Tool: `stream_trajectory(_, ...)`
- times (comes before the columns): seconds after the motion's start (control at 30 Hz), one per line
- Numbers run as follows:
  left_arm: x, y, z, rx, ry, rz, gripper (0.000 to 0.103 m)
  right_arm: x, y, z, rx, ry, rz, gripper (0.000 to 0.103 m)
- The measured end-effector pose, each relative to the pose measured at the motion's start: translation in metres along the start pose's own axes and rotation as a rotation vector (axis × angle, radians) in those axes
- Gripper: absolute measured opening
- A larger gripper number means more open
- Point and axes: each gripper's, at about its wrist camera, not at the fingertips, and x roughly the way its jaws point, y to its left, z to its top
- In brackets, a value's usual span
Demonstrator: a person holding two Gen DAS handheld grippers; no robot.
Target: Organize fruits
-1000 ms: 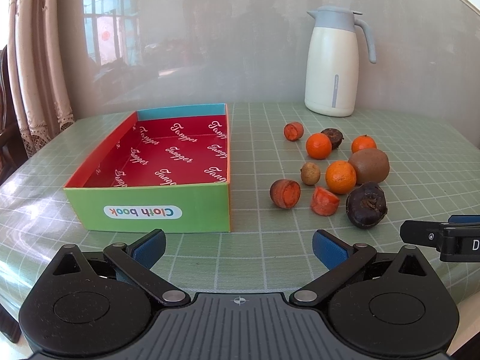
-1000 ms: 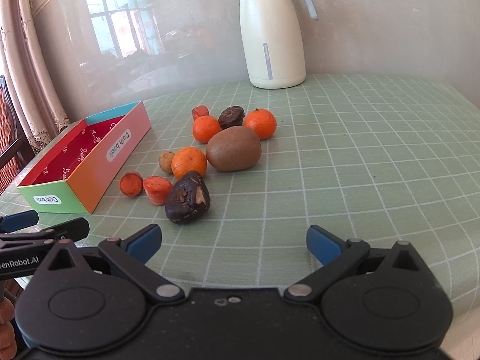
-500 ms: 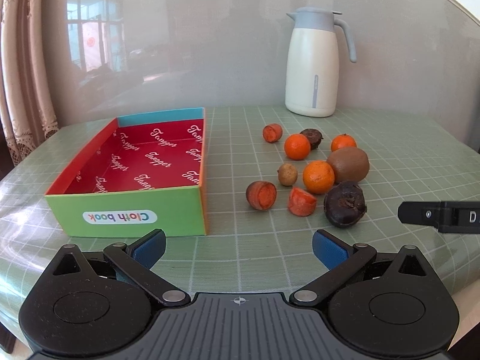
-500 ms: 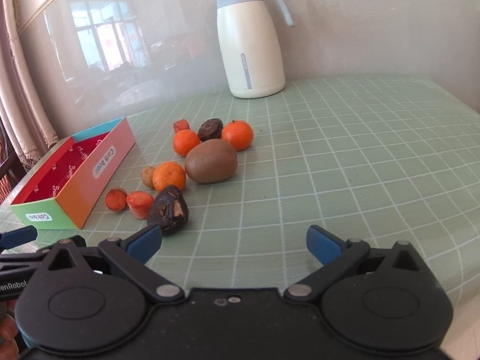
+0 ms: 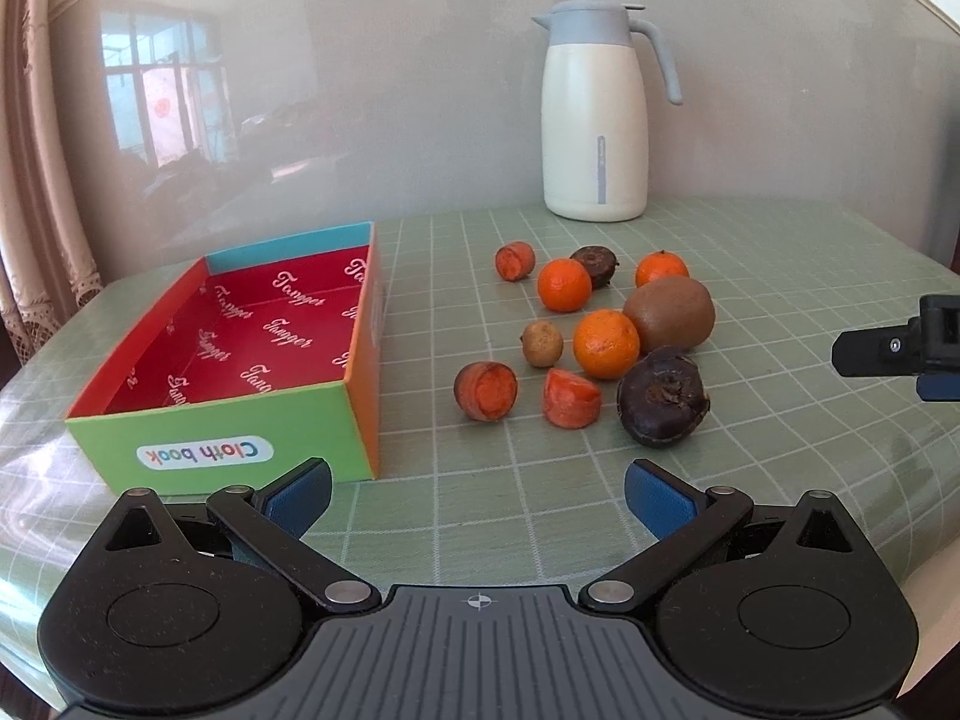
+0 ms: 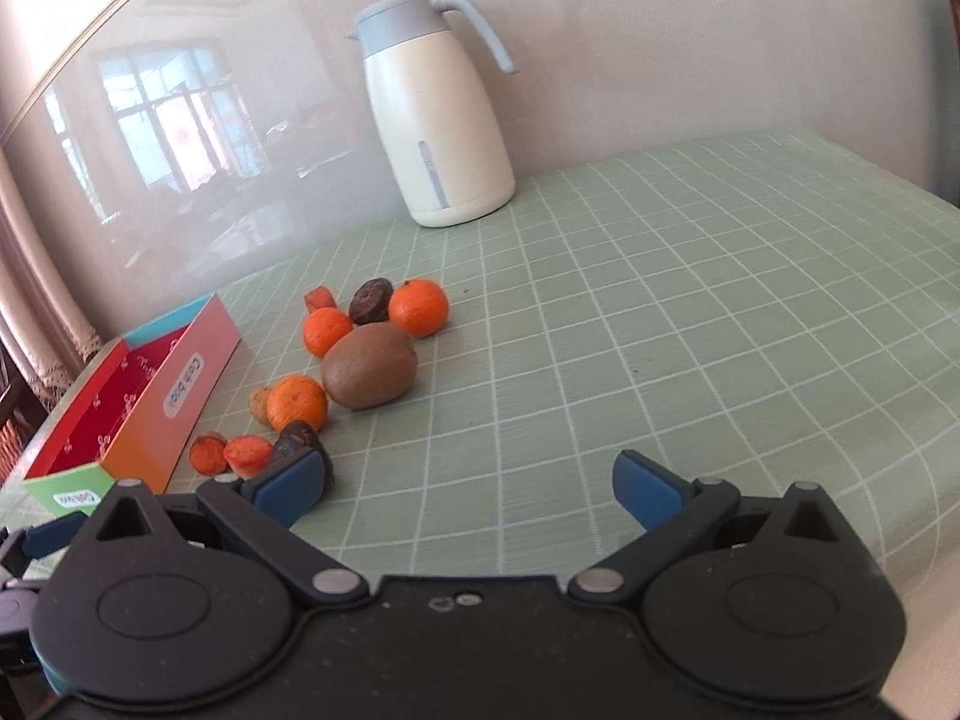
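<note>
A colourful open box [image 5: 252, 330] with a red inside stands empty at the left; it also shows in the right wrist view [image 6: 156, 396]. To its right lies a cluster of fruit: a brown kiwi [image 5: 669, 313] [image 6: 369, 373], three oranges [image 5: 606, 343], two dark purple fruits [image 5: 663, 396], several cut carrot pieces [image 5: 486, 390] and a small tan fruit [image 5: 542, 343]. My left gripper [image 5: 477, 495] is open and empty, near the table's front edge. My right gripper [image 6: 468, 489] is open and empty, right of the fruit.
A white thermos jug [image 5: 597, 120] [image 6: 441, 120] with a grey lid stands at the back against the wall. The table has a green checked cloth [image 6: 690, 312]. A curtain [image 5: 36, 180] hangs at the left.
Both grippers have moved and turned; the fruit and box have shifted left in the right wrist view. The right gripper now sits higher in the left wrist view. Nothing on the table has moved.
</note>
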Motion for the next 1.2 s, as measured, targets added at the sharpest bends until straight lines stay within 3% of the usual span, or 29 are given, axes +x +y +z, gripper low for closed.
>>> stream_trajectory(0.37,0.010,-0.038,0.008,0.079,-0.021,-0.036,0.103,-0.012,-0.025,0.007,0.045,-0.045,-0.146,0.103)
stream_trajectory(0.6,0.019,-0.064,0.018,0.112,-0.033,-0.072,0.103,-0.017,-0.029,0.008,-0.022,-0.086,-0.315,0.103)
stream_trajectory(0.83,0.033,-0.085,0.026,0.108,-0.044,-0.109,0.103,-0.031,-0.050,0.010,0.034,-0.149,-0.369,0.103)
stream_trajectory(1.1,0.044,-0.100,0.026,0.087,-0.044,-0.135,0.102,-0.034,-0.065,0.009,0.057,-0.145,-0.379,0.103)
stream_trajectory(1.13,0.045,-0.101,0.025,0.087,-0.051,-0.131,0.099,-0.035,-0.066,0.008,0.063,-0.143,-0.381,0.103)
stream_trajectory(1.17,0.046,-0.102,0.025,0.087,-0.049,-0.130,0.084,-0.035,-0.068,0.008,0.070,-0.142,-0.381,0.103)
stream_trajectory(1.2,0.047,-0.104,0.025,0.088,-0.044,-0.120,0.083,-0.036,-0.070,0.008,0.077,-0.143,-0.379,0.103)
